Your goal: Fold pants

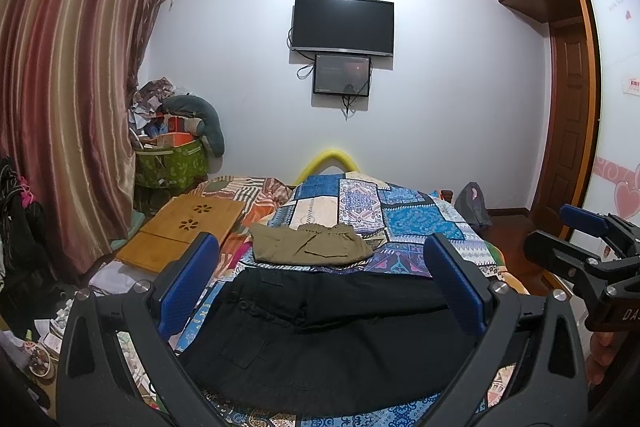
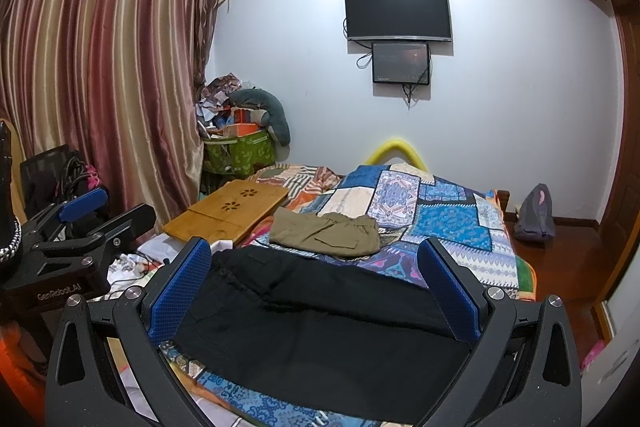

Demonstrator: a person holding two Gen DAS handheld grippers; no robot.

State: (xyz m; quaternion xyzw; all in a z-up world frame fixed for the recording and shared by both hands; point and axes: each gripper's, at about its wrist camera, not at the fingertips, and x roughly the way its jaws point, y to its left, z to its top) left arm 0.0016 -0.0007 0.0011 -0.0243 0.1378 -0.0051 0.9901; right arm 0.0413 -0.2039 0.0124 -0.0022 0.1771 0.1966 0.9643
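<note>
We are holding both grippers above the near end of the bed, each with its blue-padded fingers spread wide and nothing between them. The left gripper [image 1: 320,279] is framing the black pants [image 1: 320,339], which are lying flat across the patchwork bedspread [image 1: 416,219] just below the fingers; we are not touching the cloth. The right gripper [image 2: 316,279] is hovering over the same black pants [image 2: 320,331], also clear of the fabric. In the left wrist view the right gripper is showing at the right edge, and part of a hand [image 1: 600,351] is showing below it; in the right wrist view the left gripper is showing at the left edge.

Farther up the bed we are seeing a pair of khaki pants [image 2: 326,233] already folded into a compact stack, just beyond the black pair's far edge. A wooden lap desk [image 2: 228,215] is lying flat to the left of the khaki stack. On the far wall a television [image 2: 398,11] is hanging above a smaller screen [image 2: 401,63]. Striped curtains [image 1: 64,99] are covering the left side of the room.
</note>
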